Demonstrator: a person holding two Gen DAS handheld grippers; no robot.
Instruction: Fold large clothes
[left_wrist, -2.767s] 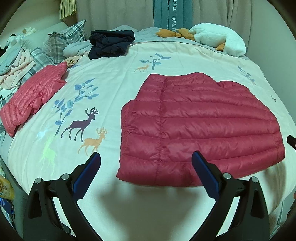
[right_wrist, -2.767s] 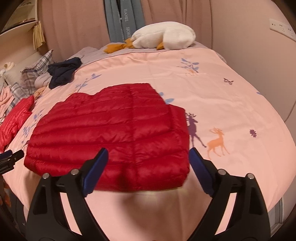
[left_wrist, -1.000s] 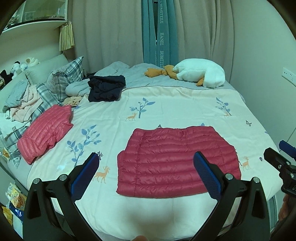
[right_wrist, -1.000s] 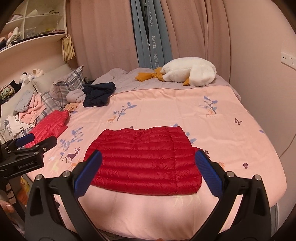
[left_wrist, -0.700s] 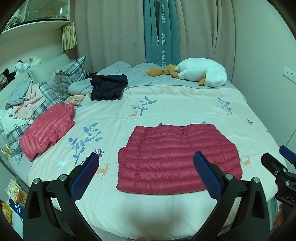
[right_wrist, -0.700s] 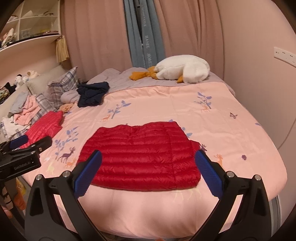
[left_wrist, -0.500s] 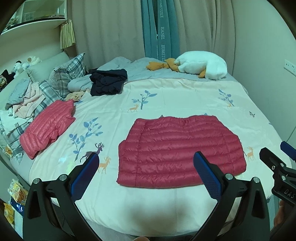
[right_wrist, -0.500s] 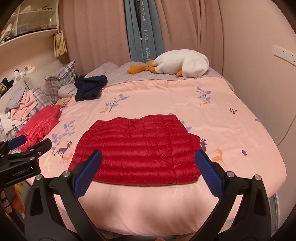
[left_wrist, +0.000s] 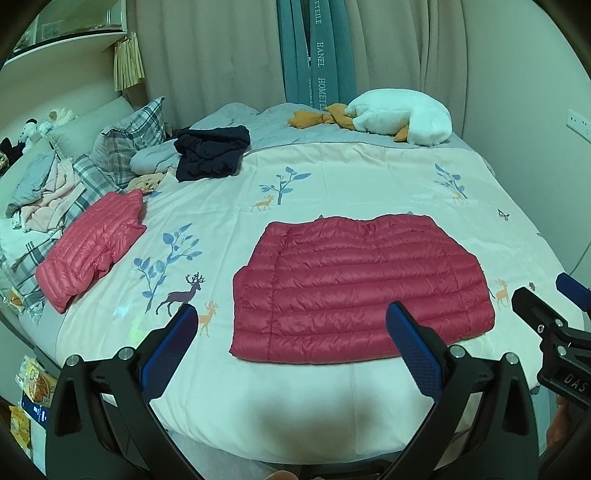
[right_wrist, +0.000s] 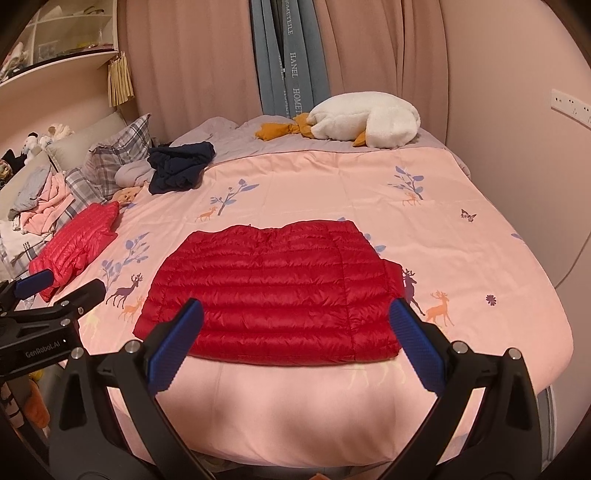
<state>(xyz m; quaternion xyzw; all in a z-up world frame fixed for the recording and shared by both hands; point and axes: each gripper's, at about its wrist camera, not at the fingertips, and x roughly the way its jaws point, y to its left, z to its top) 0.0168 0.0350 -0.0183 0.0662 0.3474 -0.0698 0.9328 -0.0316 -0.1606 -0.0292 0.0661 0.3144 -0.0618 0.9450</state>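
Red down jacket lies folded on bed.

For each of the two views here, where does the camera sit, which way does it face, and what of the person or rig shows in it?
Left wrist: rides the left tool, at the bed's near edge, facing across the folded red jacket to the curtains; its open blue fingers frame the view, the right tool shows at right.
Right wrist: rides the right tool, same heading; open fingers, the left tool at left.
Shared: red jacket, pink jacket, white plush goose.
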